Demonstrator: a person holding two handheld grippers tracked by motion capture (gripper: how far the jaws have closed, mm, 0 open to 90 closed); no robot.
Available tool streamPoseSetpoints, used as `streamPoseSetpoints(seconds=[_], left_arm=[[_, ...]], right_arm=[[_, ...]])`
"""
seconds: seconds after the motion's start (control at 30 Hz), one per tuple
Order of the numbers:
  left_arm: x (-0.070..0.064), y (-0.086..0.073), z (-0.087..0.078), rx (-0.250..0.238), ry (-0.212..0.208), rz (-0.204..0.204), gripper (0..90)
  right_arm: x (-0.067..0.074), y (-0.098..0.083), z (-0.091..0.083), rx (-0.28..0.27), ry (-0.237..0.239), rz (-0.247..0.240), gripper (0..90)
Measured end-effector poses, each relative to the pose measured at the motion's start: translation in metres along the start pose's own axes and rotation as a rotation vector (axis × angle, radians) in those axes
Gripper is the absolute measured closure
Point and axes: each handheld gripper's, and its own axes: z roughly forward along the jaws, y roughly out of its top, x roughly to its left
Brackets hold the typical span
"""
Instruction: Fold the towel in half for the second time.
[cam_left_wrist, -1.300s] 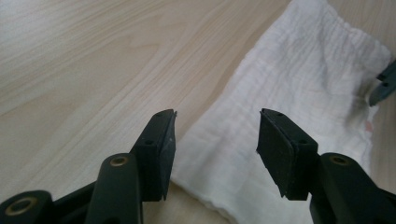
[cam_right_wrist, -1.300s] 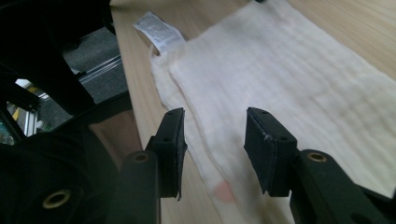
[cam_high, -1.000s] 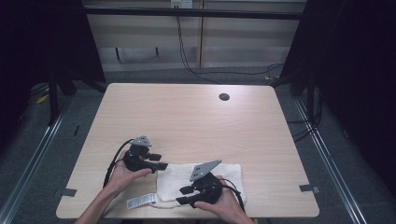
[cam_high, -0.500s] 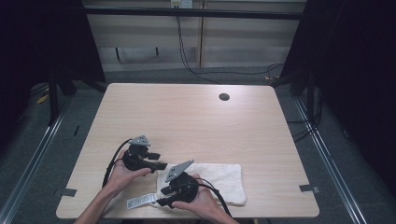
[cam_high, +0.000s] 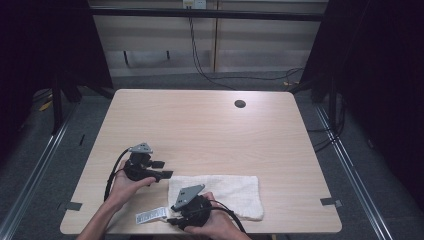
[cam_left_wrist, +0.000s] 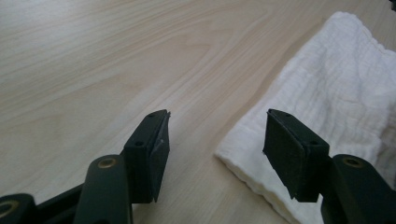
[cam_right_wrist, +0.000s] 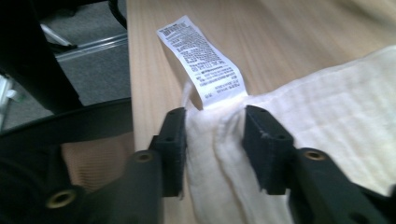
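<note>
White cotton, a towel (cam_high: 220, 192) lies flat on the tabletop (cam_high: 210, 130) at its near edge, its printed label (cam_high: 151, 216) sticking out beyond the towel's near-left corner. The right claw (cam_right_wrist: 214, 140) pinches a bunched fold of towel right at that label. The left claw (cam_left_wrist: 215, 149) has just been opening and stands wide with nothing held, one pad over the towel's far-left corner and one over bare wood beside it. To do this well, I judge the left should settle squarely over that corner and take both layers before any lift, so both towel corners rise together.
</note>
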Motion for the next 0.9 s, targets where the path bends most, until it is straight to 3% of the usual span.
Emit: streamPoseSetpoints(seconds=[0.07, 0.2, 0.43, 0.6, 0.67, 0.9], left_arm=[[0.001, -0.001, -0.001, 0.0, -0.001, 0.0, 40.3], [0.002, -0.004, 0.001, 0.022, 0.003, 0.005, 40.3], [-0.007, -0.006, 0.013, 0.082, -0.016, 0.053, 41.3], [-0.012, -0.008, 0.02, 0.097, -0.002, 0.081, 46.1], [-0.011, -0.008, 0.02, 0.093, 0.029, 0.091, 49.9], [-0.016, -0.006, 0.024, 0.11, -0.018, 0.135, 61.3]], right_arm=[[0.0, -0.001, 0.0, -0.003, -0.006, 0.004, 64.3], [0.003, 0.001, 0.0, 0.007, -0.037, -0.036, 66.0], [-0.006, 0.002, 0.0, 0.011, -0.032, 0.041, 82.4], [-0.006, 0.002, 0.0, 0.012, -0.038, 0.057, 83.4], [-0.007, 0.002, 0.0, 0.014, -0.037, 0.067, 83.7], [-0.009, 0.002, 0.0, 0.012, -0.019, 0.101, 83.9]])
